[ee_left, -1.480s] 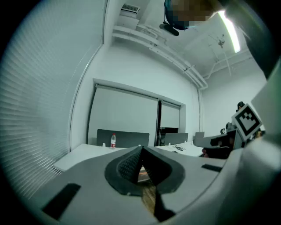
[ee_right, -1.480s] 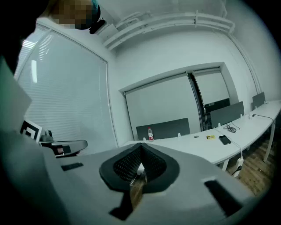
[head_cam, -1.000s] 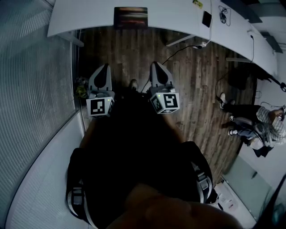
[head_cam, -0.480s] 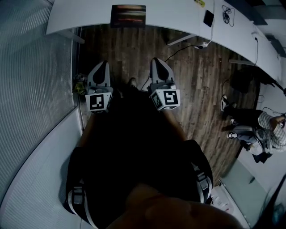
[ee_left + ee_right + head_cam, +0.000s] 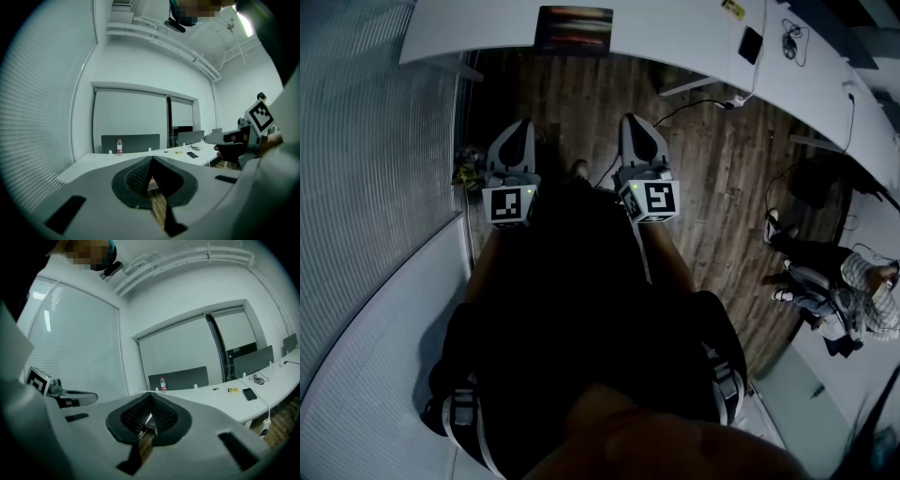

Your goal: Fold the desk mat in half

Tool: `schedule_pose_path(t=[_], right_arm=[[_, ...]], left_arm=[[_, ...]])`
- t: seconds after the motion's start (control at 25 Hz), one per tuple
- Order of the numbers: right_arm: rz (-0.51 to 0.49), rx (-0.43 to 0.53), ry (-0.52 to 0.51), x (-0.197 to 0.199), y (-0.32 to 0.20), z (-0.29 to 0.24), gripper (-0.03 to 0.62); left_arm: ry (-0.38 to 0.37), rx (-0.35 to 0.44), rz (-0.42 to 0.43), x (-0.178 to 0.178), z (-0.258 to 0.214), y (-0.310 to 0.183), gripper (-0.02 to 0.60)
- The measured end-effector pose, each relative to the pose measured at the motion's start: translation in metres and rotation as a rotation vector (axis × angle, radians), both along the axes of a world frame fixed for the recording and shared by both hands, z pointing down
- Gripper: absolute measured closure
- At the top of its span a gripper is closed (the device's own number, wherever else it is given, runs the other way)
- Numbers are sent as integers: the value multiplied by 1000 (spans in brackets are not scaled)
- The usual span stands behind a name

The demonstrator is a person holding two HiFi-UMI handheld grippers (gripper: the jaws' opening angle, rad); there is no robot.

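Ahead, the desk mat (image 5: 574,26) lies flat on the white desk (image 5: 675,37), at its near edge. Both grippers are short of the desk, side by side over the wooden floor (image 5: 581,103), well apart from the mat. The left gripper (image 5: 521,131) has its jaws pressed together on nothing. The right gripper (image 5: 635,124) is likewise closed and empty. A phone (image 5: 751,44) lies farther right on the desk.

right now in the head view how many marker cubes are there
2. The left cube sits on the left gripper, the right cube on the right gripper, side by side above the wooden floor. None appears hidden.
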State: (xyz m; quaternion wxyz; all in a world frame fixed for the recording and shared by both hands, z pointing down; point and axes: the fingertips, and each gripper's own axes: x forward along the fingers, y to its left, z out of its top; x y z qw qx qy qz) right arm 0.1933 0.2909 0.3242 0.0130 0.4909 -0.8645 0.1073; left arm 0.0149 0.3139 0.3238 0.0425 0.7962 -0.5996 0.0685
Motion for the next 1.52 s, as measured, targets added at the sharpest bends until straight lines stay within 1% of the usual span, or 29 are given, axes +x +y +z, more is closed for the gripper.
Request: schedule_pose_path(t=[0.08,0.24,0.28,0.36,0.4,0.48,0.52,0.56,0.64,0.72,0.88,1.0,1.12,1.2,1.36,1.52], right_arm=[[-5,7,-1,-3,-9,4,599],[-1,-12,7,-12,-30,16,599],[4,-15,3,-14,-37,19,599],[9,-21,4,-20,-50,24,599],[11,-24,10,-24,-58,27,599],[14,-25,25,-34,-73,30,599],[17,-26,32,-41,-80,31,599],[20,-30,39,-47,-87,33,599],[25,-50,52,-61,-101,42,599],[36,-69,77,-74,-116,51,599],[69,-100,112,-100,-144,64,599],[104,-127,173,-109,-160,75,599],[125,-132,232,-112,-175,84,599],[125,-127,274,-114,-181,89,599],[89,-122,370,-117,-188,104,599],[47,-112,440,-115,-195,118,599]], left_arm=[[6,7,-3,-2,5,-10,577],[4,8,16,-8,10,-37,577],[1,2,19,-12,14,-44,577],[-9,-37,28,-19,24,-58,577],[-3,-41,29,-24,27,-66,577],[29,-20,32,-34,33,-86,577],[37,-27,38,-39,37,-95,577],[33,-51,49,-44,42,-102,577],[7,-108,73,-56,52,-116,577],[2,-128,91,-69,59,-134,577],[-22,-136,124,-93,71,-163,577],[-28,-154,166,-103,78,-177,577],[-13,-165,205,-111,85,-189,577],[-48,-162,231,-115,90,-195,577],[-193,-139,277,-109,107,-201,577],[-308,-103,331,-92,124,-209,577]])
